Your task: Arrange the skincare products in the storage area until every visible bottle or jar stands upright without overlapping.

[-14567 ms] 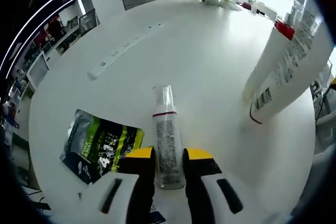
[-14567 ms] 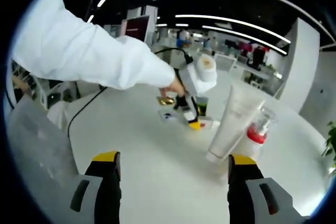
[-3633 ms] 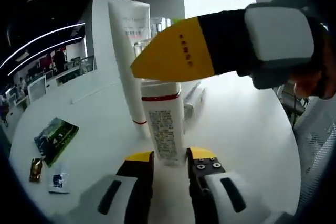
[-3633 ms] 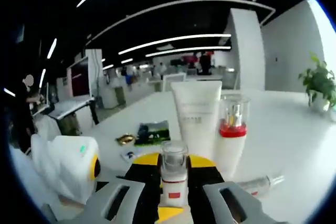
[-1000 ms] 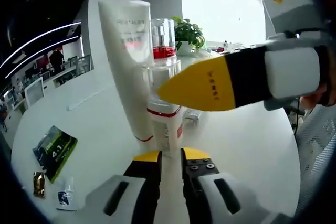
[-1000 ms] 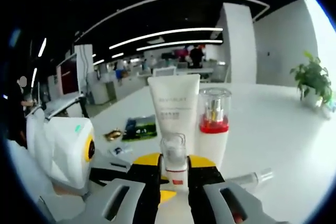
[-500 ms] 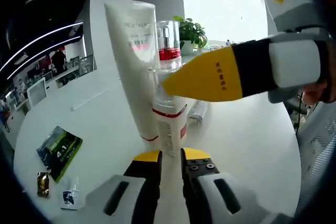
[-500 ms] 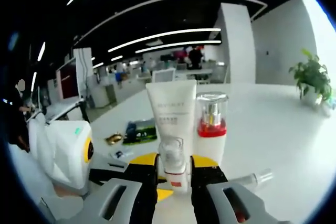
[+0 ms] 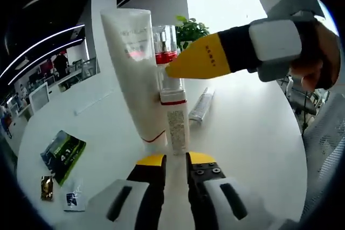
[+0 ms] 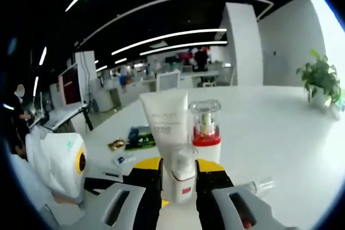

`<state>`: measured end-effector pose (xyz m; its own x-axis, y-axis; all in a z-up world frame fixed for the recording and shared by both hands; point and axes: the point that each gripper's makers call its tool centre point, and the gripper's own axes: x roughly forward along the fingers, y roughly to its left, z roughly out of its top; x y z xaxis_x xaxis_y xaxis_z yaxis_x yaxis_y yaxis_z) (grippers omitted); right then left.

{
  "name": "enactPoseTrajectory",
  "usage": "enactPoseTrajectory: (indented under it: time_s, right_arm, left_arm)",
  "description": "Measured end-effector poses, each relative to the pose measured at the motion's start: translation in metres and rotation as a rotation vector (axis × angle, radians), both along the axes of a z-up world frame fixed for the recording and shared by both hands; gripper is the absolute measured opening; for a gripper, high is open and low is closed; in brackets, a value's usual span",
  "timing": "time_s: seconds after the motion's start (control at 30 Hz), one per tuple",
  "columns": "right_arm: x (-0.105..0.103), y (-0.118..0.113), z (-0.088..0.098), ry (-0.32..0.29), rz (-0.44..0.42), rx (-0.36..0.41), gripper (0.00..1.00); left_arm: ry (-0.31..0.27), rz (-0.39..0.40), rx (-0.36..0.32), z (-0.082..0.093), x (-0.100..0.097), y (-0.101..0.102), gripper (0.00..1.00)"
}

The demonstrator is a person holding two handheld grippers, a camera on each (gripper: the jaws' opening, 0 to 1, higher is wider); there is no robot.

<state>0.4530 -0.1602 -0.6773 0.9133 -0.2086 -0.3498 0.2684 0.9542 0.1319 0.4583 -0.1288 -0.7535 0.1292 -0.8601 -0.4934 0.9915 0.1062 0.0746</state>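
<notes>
While the right gripper [image 10: 178, 179] holds a small bottle [image 10: 183, 179] upright by the tube [image 10: 165, 119], the left gripper [image 9: 176, 160] sits nearly closed, holding nothing.

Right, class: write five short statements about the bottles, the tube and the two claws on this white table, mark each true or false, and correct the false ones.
1. The right claw grips the small spray bottle. True.
2. The white tube lies flat. False: it stands upright.
3. The red-collared pump bottle stands beside the tube. True.
4. The left claw holds the tube. False: its jaws are nearly closed with nothing between them.
5. A slim clear bottle lies on its side on the table. True.
</notes>
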Motion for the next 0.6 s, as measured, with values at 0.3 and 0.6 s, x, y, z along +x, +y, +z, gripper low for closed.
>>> enactPoseTrajectory:
  time_s: [0.3,0.6]
  right_arm:
    - [-0.001,0.0,-0.015,0.042,0.005,0.029,0.18]
    - [0.0,0.0,-0.029,0.077,0.023,0.049,0.18]
  left_arm:
    - [0.005,-0.006,0.005,-0.005,-0.005,-0.011,0.14]
    - [0.011,-0.001,0.022,-0.014,-0.003,-0.013,0.14]
